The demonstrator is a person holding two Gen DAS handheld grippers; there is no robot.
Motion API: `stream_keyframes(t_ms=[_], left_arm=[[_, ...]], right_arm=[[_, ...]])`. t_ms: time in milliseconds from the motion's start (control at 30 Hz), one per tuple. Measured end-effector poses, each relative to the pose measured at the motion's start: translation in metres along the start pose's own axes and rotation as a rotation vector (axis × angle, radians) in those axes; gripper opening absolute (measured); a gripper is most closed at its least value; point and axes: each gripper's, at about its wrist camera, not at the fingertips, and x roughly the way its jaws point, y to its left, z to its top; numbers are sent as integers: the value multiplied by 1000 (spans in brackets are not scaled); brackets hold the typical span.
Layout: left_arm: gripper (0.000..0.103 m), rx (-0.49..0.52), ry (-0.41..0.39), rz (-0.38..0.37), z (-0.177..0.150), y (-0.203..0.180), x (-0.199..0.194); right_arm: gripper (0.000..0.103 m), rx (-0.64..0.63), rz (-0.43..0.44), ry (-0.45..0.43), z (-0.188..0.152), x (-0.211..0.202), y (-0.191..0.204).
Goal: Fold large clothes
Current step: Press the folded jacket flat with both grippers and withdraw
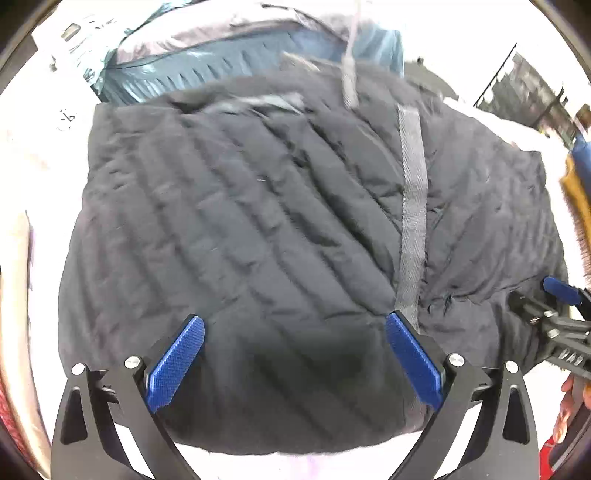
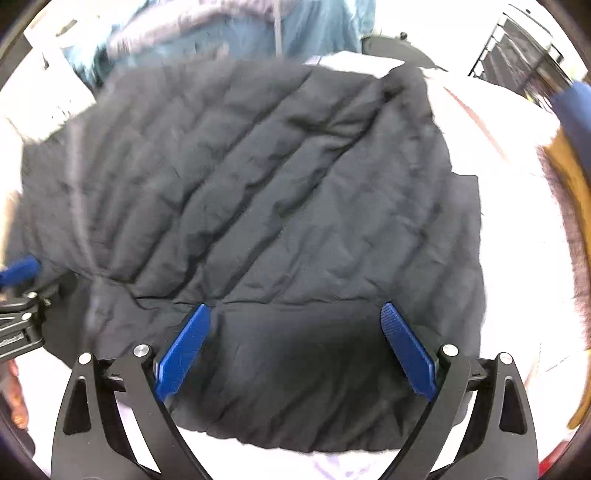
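Note:
A large black quilted jacket [image 1: 258, 229] lies folded on a white surface and fills both views [image 2: 280, 206]. A grey strap [image 1: 413, 206] runs down its right part in the left wrist view. My left gripper [image 1: 295, 325] is open and empty just above the jacket's near edge. My right gripper [image 2: 295, 314] is open and empty above the jacket's near right part. The right gripper's blue finger [image 1: 561, 290] shows at the right edge of the left wrist view, and the left gripper's finger [image 2: 18, 271] at the left edge of the right wrist view.
A teal-blue garment [image 1: 229, 62] with a pale grey layer lies behind the jacket [image 2: 295, 29]. A brown and blue item [image 2: 569, 147] is at the far right. A dark rack [image 1: 528, 96] stands at the back right. The white surface [image 2: 517, 229] extends right of the jacket.

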Motion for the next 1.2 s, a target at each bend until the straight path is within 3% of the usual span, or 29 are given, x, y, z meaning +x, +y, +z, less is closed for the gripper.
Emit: stream_keyframes(t_ms=[200, 333, 433, 567, 633, 767, 833, 933, 1067, 1200], left_arm=[[97, -65, -69, -8, -27, 61, -32], [97, -141, -81, -30, -42, 108, -45], [97, -191, -66, 3, -49, 141, -44], [96, -277, -16, -72, -56, 176, -38], [96, -279, -1, -120, -47, 175, -32], [97, -237, 30, -95, -30, 171, -7], [98, -259, 44, -109, -25, 180, 6], [98, -360, 80, -188, -18, 197, 35], [98, -312, 97, -196, -12, 197, 57], [99, -360, 147, -219, 0, 194, 80]], right_arm=[[93, 78, 67, -77, -16, -32, -58], [93, 135, 118, -34, -25, -30, -95], [93, 226, 182, -17, -39, -25, -124], [93, 281, 224, 18, -53, -14, -137], [93, 285, 253, 31, -57, -9, -139], [93, 268, 258, 41, -56, -5, -137], [93, 278, 257, 39, -52, -5, -137], [93, 316, 270, 25, -49, -7, -139], [93, 373, 285, 13, -57, -8, -148], [93, 370, 306, 22, -62, -7, -149]])
